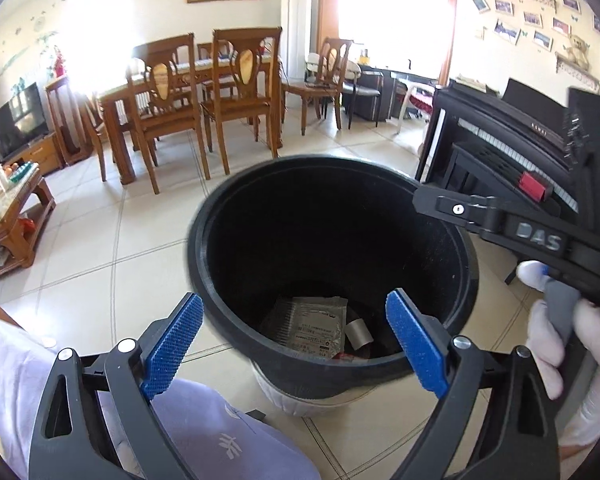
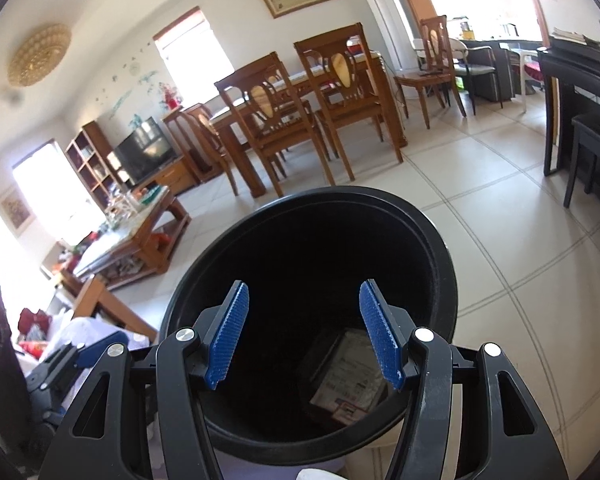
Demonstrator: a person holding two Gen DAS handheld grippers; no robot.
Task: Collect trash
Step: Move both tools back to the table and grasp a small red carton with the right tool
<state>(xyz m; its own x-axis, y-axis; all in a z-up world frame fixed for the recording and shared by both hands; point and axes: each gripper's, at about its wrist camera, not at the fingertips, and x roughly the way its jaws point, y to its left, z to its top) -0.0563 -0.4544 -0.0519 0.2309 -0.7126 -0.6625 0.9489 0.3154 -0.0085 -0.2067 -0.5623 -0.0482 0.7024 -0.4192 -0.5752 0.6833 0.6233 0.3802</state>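
Your left gripper (image 1: 294,344) stands wide apart with nothing between its blue pads, hovering at the near rim of the black trash bin (image 1: 236,208). Your right gripper (image 2: 304,334) is also parted and empty, poised over the bin's mouth. Down inside lie a flat printed packet (image 1: 308,326) and a small grey cylinder (image 1: 359,333) beside it. The bin stands on pale floor tiles (image 1: 100,256), with the dining chairs (image 1: 204,92) well beyond.
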